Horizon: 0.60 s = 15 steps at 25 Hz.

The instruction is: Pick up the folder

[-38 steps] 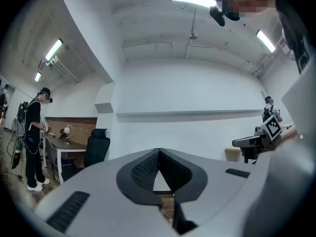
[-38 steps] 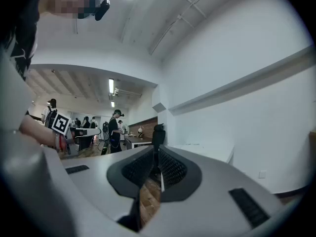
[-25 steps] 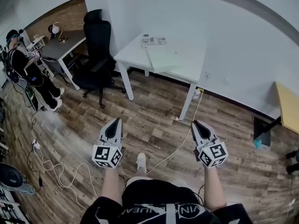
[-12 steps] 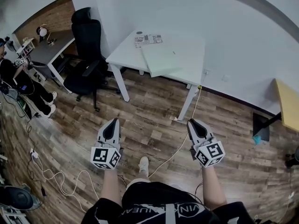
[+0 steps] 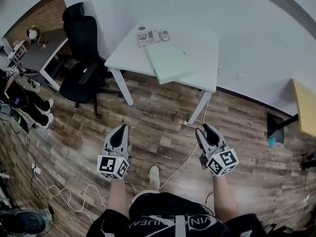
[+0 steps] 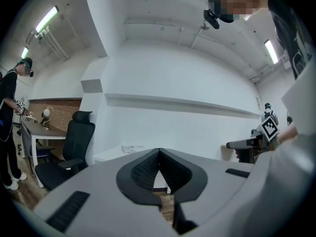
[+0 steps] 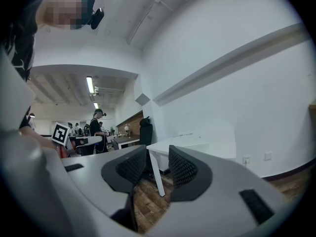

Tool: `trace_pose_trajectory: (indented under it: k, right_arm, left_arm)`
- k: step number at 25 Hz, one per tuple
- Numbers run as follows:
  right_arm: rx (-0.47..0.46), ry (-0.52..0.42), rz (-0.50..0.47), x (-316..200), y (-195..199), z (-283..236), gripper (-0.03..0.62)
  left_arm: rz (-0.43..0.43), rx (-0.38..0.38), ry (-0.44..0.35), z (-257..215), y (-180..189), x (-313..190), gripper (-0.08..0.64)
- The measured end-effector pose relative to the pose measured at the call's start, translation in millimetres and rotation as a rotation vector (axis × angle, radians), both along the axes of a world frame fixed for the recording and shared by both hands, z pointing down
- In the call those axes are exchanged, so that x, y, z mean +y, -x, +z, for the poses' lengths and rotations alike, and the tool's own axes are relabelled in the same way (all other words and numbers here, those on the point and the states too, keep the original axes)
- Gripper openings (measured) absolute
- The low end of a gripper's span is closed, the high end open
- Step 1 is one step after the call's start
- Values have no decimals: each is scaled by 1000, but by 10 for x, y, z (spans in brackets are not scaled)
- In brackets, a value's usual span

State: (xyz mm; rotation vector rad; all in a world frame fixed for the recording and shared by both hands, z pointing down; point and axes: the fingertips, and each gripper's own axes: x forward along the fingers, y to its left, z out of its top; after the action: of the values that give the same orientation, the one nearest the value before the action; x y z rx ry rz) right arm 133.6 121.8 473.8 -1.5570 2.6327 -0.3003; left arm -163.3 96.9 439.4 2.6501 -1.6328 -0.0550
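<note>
A pale green folder (image 5: 170,61) lies flat on the white table (image 5: 202,70) ahead, its near corner over the table's front edge. Both grippers hang over the wooden floor, well short of the table and pointing level toward it. My left gripper (image 5: 120,131) has its pads together with nothing between them (image 6: 158,158). My right gripper (image 5: 205,129) is opening; a gap shows between its pads (image 7: 154,161) and it holds nothing. In the right gripper view the table (image 7: 185,143) stands ahead.
A printed sheet (image 5: 152,36) lies at the table's far left corner. A black office chair (image 5: 81,58) stands left of the table, a grey desk (image 5: 37,58) beyond it. A cable (image 5: 185,157) trails across the floor between the grippers. A person (image 5: 24,100) stands at far left.
The table and folder have drawn nearer as both grippers moved forward. The right gripper's jaws have parted; the left stays shut.
</note>
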Motion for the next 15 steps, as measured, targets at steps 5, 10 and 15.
trace_pose_trajectory:
  k: [5, 10, 15]
  right_arm:
    - [-13, 29, 25, -318, 97, 75, 147]
    - [-27, 54, 51, -615, 244, 129, 150]
    - [-72, 82, 86, -911, 319, 243, 156]
  left_arm:
    - [36, -1, 13, 67, 54, -413, 14]
    - [64, 7, 21, 102, 168, -784, 14]
    - [85, -6, 24, 162, 265, -1146, 14]
